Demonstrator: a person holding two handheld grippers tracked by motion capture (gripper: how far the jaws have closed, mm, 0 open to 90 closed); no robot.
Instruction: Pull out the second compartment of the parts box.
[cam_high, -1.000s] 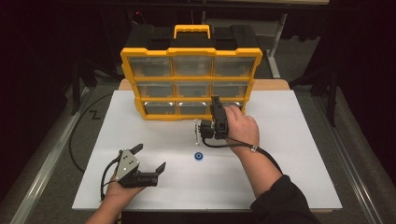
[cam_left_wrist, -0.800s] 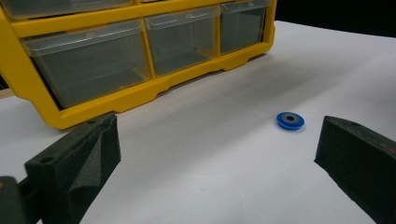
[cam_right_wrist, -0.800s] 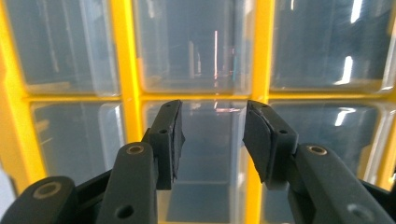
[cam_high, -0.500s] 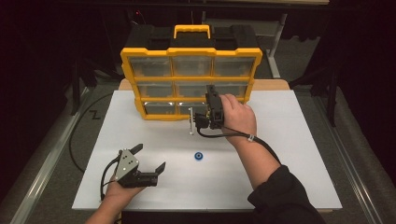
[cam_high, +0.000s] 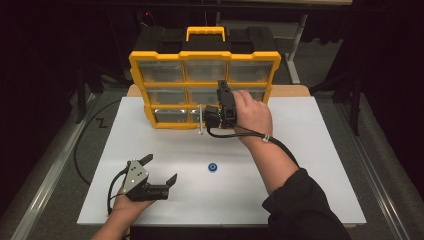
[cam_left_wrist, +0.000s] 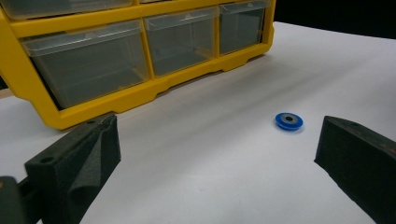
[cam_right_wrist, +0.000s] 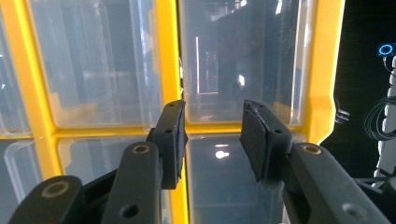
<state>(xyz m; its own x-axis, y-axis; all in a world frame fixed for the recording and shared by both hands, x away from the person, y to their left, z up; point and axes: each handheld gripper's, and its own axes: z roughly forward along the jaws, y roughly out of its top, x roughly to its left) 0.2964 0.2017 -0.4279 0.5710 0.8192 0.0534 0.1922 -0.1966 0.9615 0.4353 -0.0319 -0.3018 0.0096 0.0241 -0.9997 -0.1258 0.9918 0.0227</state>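
Note:
A yellow organizer with clear drawers stands upright at the back of the white table. My right gripper is held up against its lower rows. In the right gripper view my right gripper is open, with nothing between its fingers, just short of a yellow divider and a clear drawer. A small blue washer lies flat on the table. My left gripper rests at the front left, wide open and empty, to the left of the washer; the organizer lies beyond it.
The organizer has a yellow handle on top and black trays behind it. A cable trails from the right gripper along the person's forearm. The table's edges drop off to a dark floor on both sides.
My right gripper has moved away from the washer, back and slightly left, up to the organizer's drawers. The left gripper and the washer have stayed put.

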